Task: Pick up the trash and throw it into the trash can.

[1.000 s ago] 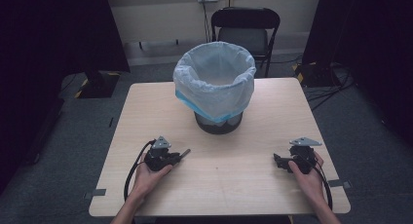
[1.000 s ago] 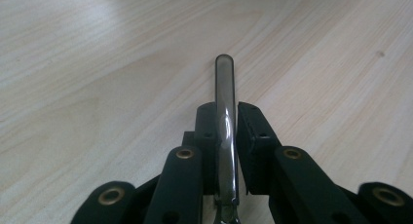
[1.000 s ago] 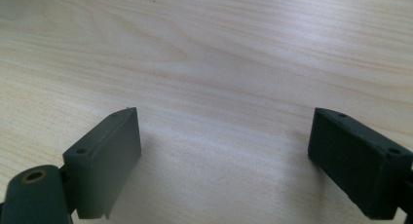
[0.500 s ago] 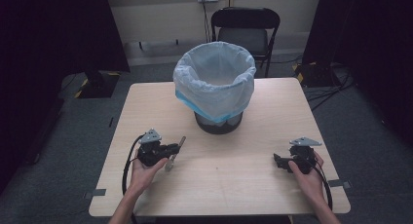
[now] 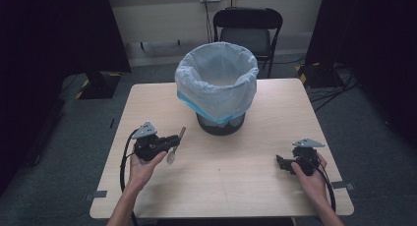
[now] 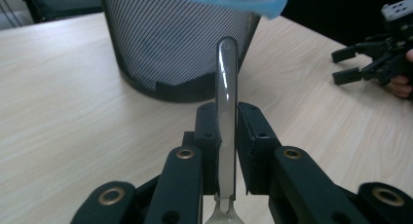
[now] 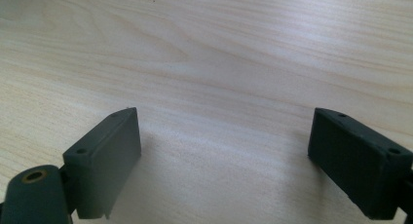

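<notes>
The left gripper (image 5: 173, 141) is clamped on a spoon (image 6: 226, 131) just short of the lined mesh bin (image 5: 219, 88) — lift clear over its rim before releasing. The right gripper (image 5: 281, 163) rests agape, well right of the bin.

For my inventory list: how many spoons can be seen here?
1. The spoon is clamped in the left gripper, near the lined bin. The bin's inside is partly hidden.
</notes>
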The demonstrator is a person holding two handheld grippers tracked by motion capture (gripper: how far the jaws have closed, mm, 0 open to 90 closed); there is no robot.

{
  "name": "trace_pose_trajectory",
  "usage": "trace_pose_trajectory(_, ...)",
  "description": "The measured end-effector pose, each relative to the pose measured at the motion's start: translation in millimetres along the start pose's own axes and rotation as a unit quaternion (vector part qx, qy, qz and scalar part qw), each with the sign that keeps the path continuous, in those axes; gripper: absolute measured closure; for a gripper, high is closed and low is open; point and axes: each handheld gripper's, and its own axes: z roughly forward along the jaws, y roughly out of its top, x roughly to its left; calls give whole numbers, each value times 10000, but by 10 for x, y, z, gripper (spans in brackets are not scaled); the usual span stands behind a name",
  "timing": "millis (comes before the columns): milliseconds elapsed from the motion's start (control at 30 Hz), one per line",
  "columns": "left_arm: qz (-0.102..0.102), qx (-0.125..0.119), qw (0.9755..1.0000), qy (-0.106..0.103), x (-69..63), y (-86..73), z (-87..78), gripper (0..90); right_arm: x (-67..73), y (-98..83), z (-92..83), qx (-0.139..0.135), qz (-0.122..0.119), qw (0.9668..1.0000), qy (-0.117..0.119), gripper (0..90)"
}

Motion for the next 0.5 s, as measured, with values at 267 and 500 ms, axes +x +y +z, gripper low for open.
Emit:
trace_pose_trajectory(267,156,-231,9996,-84,-51,280,-24,799,0,0,0,-2,-2,10000,0,113)
trace_pose_trajectory(500,238,-572,9980,-85,-49,598,-92,799,-1,0,1,-7,-8,10000,5,112)
